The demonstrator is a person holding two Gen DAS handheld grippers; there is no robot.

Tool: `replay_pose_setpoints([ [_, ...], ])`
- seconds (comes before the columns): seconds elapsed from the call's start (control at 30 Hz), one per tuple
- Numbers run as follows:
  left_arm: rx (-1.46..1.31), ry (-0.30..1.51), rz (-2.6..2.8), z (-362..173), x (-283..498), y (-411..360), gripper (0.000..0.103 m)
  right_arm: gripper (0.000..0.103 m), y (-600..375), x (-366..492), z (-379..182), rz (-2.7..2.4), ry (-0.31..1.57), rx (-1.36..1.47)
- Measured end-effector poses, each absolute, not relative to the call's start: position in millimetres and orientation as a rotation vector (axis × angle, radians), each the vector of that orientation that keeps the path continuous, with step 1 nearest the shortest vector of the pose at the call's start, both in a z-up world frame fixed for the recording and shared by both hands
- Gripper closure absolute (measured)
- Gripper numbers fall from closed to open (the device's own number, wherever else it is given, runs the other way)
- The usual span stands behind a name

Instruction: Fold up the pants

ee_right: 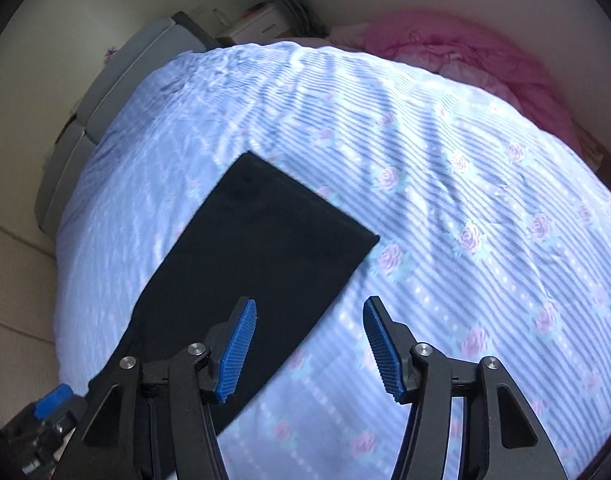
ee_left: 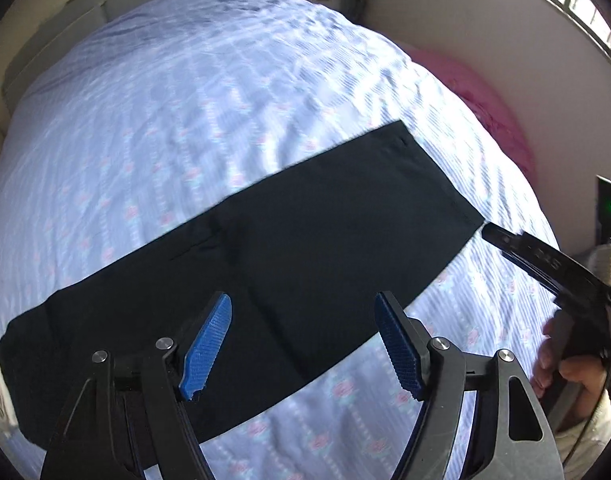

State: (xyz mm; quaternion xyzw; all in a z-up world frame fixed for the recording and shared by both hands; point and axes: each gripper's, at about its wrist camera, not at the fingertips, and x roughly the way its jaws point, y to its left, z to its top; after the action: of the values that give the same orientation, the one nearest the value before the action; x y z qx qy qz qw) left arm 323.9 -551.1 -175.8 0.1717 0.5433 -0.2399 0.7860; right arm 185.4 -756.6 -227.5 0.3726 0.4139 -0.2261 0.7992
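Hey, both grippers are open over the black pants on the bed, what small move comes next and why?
Probably lower the right gripper to the hem corner of the pants and pinch it: the pants lie flat in one long strip, and both it and the left gripper are open, holding nothing.

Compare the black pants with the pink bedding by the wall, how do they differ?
The black pants lie flat and smooth as a long strip; the pink bedding is bunched and rumpled. The pants sit mid-bed near both claws; the pink bedding is at the far edge by the wall. Both rest on the striped floral sheet.

2 wrist fisheyes, both angled down close over bed [ee_left: 153, 128], sharing black pants [ee_left: 305, 232]
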Motion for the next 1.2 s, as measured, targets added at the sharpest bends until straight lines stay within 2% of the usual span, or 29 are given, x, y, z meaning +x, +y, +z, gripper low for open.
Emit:
replay_pose_setpoints([
  [0.3, 0.403, 1.216, -0.572, -197, 320, -598, 0.030, 0.055, -804, 212, -274, -0.465, 0.920, 0.915],
  [0.37, 0.409, 1.212, -0.580, -196, 319, -602, 0.030, 0.060, -806, 216, -274, -0.455, 0.919, 0.917],
  [0.53, 0.397, 1.217, -0.580, -198, 325, -603, 0.030, 0.061, -800, 225, -256, -0.426, 0.883, 0.867],
  [0.73, 0.370, 1.236, -0.573, -198, 329, -599, 0.030, 0.064, -807, 244, -266, -0.380, 0.898, 0.912],
  [0.83, 0.360, 1.249, -0.575, -198, 329, -597, 0.030, 0.072, -805, 247, -274, -0.365, 0.914, 0.930],
  [0.93, 0.361, 1.247, -0.573, -198, 329, -597, 0.030, 0.092, -807, 252, -274, -0.392, 0.915, 0.901],
  [1.1, 0.353, 1.244, -0.582, -197, 328, -599, 0.030, 0.102, -819, 249, -258, -0.512, 0.891, 0.791],
  [1.2, 0.357, 1.246, -0.591, -198, 326, -601, 0.030, 0.102, -844, 233, -266, -0.563, 0.871, 0.883],
])
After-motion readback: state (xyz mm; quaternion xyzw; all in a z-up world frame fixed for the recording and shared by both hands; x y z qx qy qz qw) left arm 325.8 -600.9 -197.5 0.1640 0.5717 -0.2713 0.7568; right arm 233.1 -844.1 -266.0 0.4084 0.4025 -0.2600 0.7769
